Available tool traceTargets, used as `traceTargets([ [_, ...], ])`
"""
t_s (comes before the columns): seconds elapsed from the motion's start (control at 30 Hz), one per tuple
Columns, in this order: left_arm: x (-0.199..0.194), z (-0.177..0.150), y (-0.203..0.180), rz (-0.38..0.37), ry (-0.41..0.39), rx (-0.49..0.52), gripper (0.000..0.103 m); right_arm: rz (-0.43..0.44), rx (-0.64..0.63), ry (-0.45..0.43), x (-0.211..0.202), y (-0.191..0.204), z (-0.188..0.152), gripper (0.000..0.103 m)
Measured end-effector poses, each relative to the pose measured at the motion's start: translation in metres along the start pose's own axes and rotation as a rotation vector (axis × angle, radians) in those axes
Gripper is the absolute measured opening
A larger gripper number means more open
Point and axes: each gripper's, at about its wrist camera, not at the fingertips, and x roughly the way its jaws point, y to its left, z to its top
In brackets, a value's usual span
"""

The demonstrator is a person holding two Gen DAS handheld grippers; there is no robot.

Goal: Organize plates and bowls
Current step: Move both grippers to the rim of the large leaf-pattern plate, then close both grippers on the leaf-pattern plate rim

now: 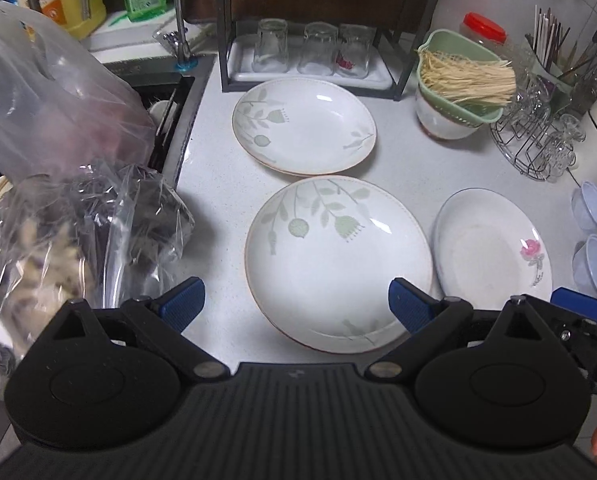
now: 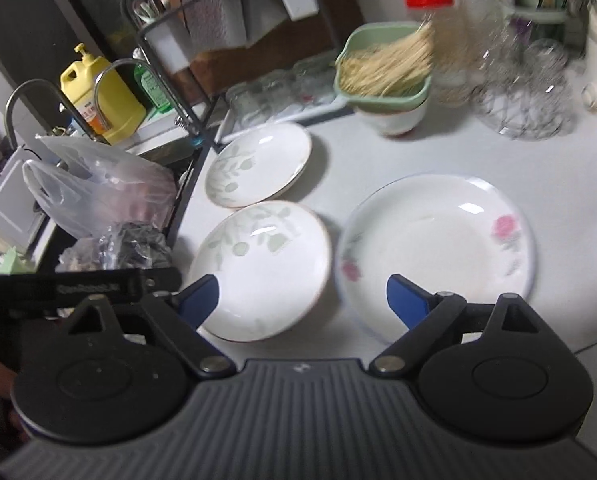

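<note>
Three plates lie on the white counter. A near green-leaf plate [image 1: 338, 264] [image 2: 264, 270] sits in front of my open left gripper [image 1: 296, 304], which hovers over its near rim. A far green-leaf plate [image 1: 304, 126] [image 2: 258, 164] lies behind it, on top of another plate. A pink-rose plate [image 1: 492, 246] [image 2: 434, 248] lies to the right. My open right gripper [image 2: 302, 300] hovers between the near leaf plate and the rose plate. A white bowl [image 1: 442, 120] [image 2: 394, 118] holds a green basket of noodles.
Plastic bags [image 1: 70, 184] crowd the left beside the sink [image 1: 170, 120]. A black rack with upturned glasses [image 1: 310, 50] stands at the back. A wire glass holder [image 1: 538, 140], utensil holder and small plastic cups [image 1: 592, 236] line the right side.
</note>
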Motion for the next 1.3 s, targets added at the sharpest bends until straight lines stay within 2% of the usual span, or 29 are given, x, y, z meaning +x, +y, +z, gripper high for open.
traceTargets([
  [0.07,0.014,0.008,0.012,-0.025,0.023,0.011,0.099,-0.006,0.028,0.022,0.013,0.008,0.002,0.092],
  [0.17,0.033,0.020,0.025,-0.063,0.044,0.042,0.099,-0.026,0.082,0.075,0.033,0.013,0.003,0.081],
  [0.33,0.063,0.036,0.035,-0.103,0.071,0.095,0.099,-0.050,0.206,0.149,0.060,0.009,-0.003,0.070],
  [0.5,0.088,0.045,0.038,-0.134,0.075,0.124,0.095,-0.114,0.287,0.166,0.077,0.003,-0.010,0.054],
  [0.57,0.097,0.048,0.039,-0.145,0.076,0.129,0.090,-0.140,0.304,0.171,0.083,0.000,-0.012,0.042],
  [0.67,0.108,0.049,0.042,-0.159,0.071,0.135,0.088,-0.154,0.306,0.174,0.091,-0.001,-0.017,0.034],
  [0.8,0.117,0.047,0.040,-0.156,0.038,0.178,0.086,-0.172,0.300,0.172,0.100,0.001,-0.020,0.028],
  [0.9,0.120,0.047,0.035,-0.158,0.022,0.209,0.077,-0.177,0.287,0.150,0.103,0.003,-0.019,0.021],
  [0.97,0.123,0.048,0.034,-0.184,0.035,0.211,0.065,-0.181,0.291,0.142,0.106,0.003,-0.020,0.016],
  [1.1,0.130,0.049,0.035,-0.169,0.045,0.224,0.057,-0.193,0.306,0.132,0.110,0.003,-0.021,0.014],
  [1.17,0.135,0.050,0.037,-0.168,0.061,0.221,0.049,-0.197,0.307,0.126,0.114,0.003,-0.021,0.014],
  [1.3,0.142,0.048,0.037,-0.181,0.077,0.231,0.044,-0.200,0.311,0.108,0.118,0.004,-0.021,0.014],
])
